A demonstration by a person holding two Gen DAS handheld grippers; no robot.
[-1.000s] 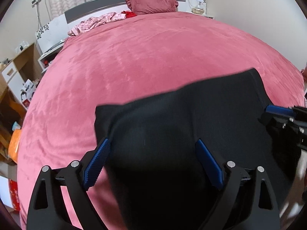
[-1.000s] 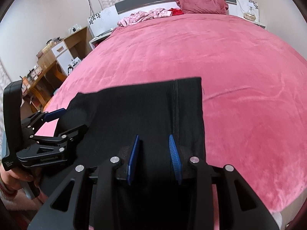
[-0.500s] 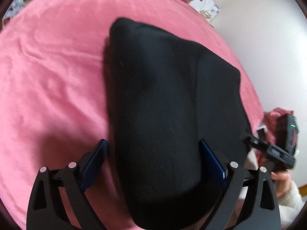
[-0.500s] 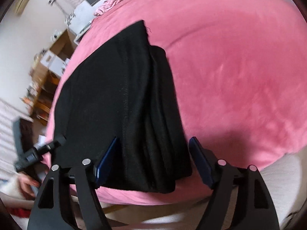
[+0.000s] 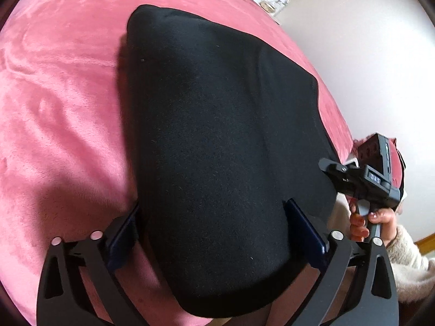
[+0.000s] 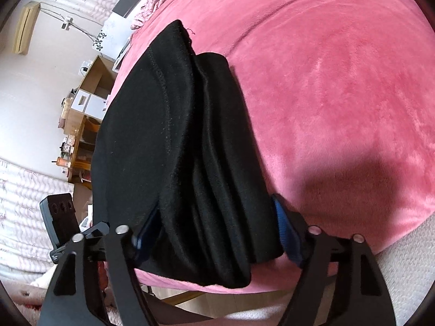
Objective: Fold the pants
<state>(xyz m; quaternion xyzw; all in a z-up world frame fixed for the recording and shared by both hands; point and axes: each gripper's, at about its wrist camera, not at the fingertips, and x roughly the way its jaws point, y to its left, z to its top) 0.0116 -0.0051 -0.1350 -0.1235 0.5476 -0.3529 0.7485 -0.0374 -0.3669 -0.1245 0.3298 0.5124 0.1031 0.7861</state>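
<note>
The black pants [image 5: 217,141] lie folded into a thick stack at the near edge of the pink bed [image 5: 59,108]. My left gripper [image 5: 214,231] is open, its blue-padded fingers standing wide on either side of the stack's near end. My right gripper [image 6: 212,231] is open too, straddling the other end of the pants [image 6: 190,149], where several folded layers show. The right gripper also shows in the left wrist view [image 5: 364,182], held by a hand at the stack's right corner. The left gripper shows in the right wrist view [image 6: 70,233] at the lower left.
The pink bedspread [image 6: 339,81] stretches far beyond the pants. A wooden desk with clutter [image 6: 78,141] and white drawers stand left of the bed. A pink garment [image 6: 160,0] lies near the headboard. A white wall [image 5: 367,68] is on the right.
Both grippers have opened wide and let go of the pants. Both have tipped down over the folded stack at the bed's near edge, which now lies flat.
</note>
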